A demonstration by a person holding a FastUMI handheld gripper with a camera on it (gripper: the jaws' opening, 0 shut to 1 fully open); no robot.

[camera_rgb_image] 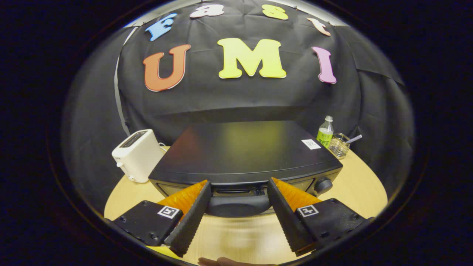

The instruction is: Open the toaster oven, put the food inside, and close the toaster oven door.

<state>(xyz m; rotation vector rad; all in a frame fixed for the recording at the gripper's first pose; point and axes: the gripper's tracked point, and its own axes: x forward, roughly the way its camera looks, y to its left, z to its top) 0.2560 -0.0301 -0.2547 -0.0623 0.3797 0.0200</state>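
Gripper view: the tongs are seen spread wide, with nothing pinched between them. The toaster oven is found just ahead, standing on the wooden counter, its flat dark top turned up toward the camera. Its door handle, a dark rounded bar along the top edge of the door, is framed between the two fingers, though it cannot be told whether it is touched by either of them. A control knob is seen at the right end of the oven front. The door appears shut.

Beside the oven, a white slot toaster is placed to its left, and a small green bottle and a wire basket with a utensil in it are set behind its right corner. The food cannot be made out.

The oven is judged heavy and rigid, unlikely to slide under a modest pull. The handle is judged stiff and smooth, perhaps slippery; it is best taken at its middle, with both fingers closed across the bar, so that the hinged door is swung down evenly.
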